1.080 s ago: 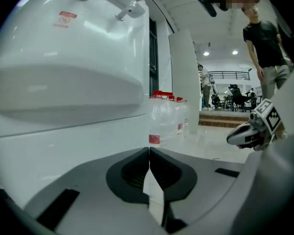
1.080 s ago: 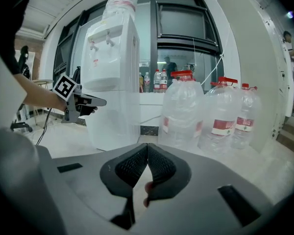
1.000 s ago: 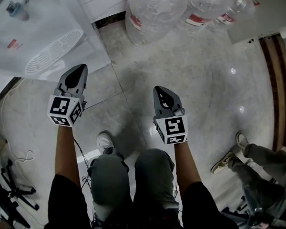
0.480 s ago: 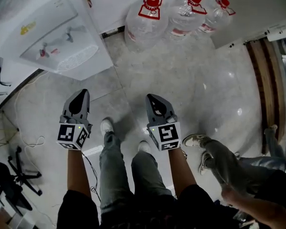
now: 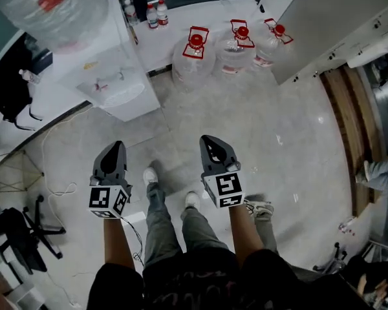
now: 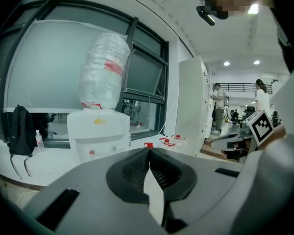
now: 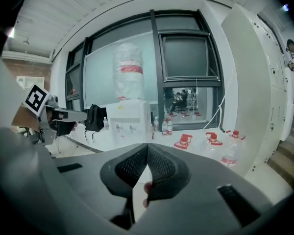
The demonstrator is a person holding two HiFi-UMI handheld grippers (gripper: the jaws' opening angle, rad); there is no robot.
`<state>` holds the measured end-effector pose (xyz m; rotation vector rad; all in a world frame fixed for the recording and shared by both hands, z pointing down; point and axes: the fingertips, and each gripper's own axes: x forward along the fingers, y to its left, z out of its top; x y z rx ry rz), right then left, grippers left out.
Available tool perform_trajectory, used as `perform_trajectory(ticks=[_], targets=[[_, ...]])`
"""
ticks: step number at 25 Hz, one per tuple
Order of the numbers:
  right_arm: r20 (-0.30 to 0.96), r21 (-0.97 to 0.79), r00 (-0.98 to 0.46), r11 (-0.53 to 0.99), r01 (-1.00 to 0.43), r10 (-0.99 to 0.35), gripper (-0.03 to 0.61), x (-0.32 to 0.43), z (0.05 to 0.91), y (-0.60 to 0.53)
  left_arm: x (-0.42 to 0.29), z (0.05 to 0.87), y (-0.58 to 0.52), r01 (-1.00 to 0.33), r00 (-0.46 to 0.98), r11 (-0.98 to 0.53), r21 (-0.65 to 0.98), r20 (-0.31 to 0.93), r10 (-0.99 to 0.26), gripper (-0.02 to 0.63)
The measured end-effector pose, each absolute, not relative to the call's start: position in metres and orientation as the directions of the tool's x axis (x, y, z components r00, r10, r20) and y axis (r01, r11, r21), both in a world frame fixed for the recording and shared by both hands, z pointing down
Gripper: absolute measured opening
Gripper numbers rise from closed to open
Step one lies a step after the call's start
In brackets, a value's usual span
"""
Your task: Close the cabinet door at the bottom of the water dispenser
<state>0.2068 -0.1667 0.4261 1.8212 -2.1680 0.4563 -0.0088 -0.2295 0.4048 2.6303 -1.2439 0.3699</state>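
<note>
The white water dispenser (image 5: 110,86) stands at the upper left in the head view, with a large clear bottle (image 5: 48,5) on top. From here I cannot make out its bottom cabinet door. In both gripper views the dispenser (image 6: 98,136) (image 7: 129,121) shows in the distance, its lower part hidden behind the jaws. My left gripper (image 5: 116,145) and right gripper (image 5: 207,139) hang in the air above the floor, well short of the dispenser. Both are shut with nothing between the jaws.
Three water jugs with red caps (image 5: 194,53) stand on the floor by the white ledge. A grey cabinet wall (image 5: 336,24) is at the upper right, a wooden strip (image 5: 346,128) beside it. A cable (image 5: 52,173) trails left. Another person's leg (image 5: 381,173) is at right.
The head view has pulled up and back: the dispenser and jugs now lie farther from both grippers. Both grippers stay shut and level in front of the person.
</note>
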Motion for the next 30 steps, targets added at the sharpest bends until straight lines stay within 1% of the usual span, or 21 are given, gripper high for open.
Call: perform_trajectory(ticks=[5,11,19,30], targets=[[0.371,-0.054,-0.174,0.166,-0.985,-0.912,0.012,0.209,0.348,-0.136,-0.026,0.321,-0.189,-0.825,0.558,-0.559,0.081,0.267,-0.786,0.015],[0.361,0.011,-0.205,0.224,-0.975,-0.910,0.012,0.194,0.289,-0.107,-0.064,0.255,-0.148,-0.873,0.487,-0.482,0.080,0.213,-0.847,0.015],[0.276,0.032,-0.217,0.235,-0.972,-0.936,0.012,0.156,0.244,-0.079,-0.118,0.212,-0.100,-0.898,0.440,-0.437,0.053,0.161,-0.884,0.015],[0.245,0.089,-0.226,0.254,-0.963,-0.943,0.012,0.091,0.210,0.017,-0.192,0.169,0.004,-0.912,0.410,-0.407,0.060,0.075,-0.909,0.015]])
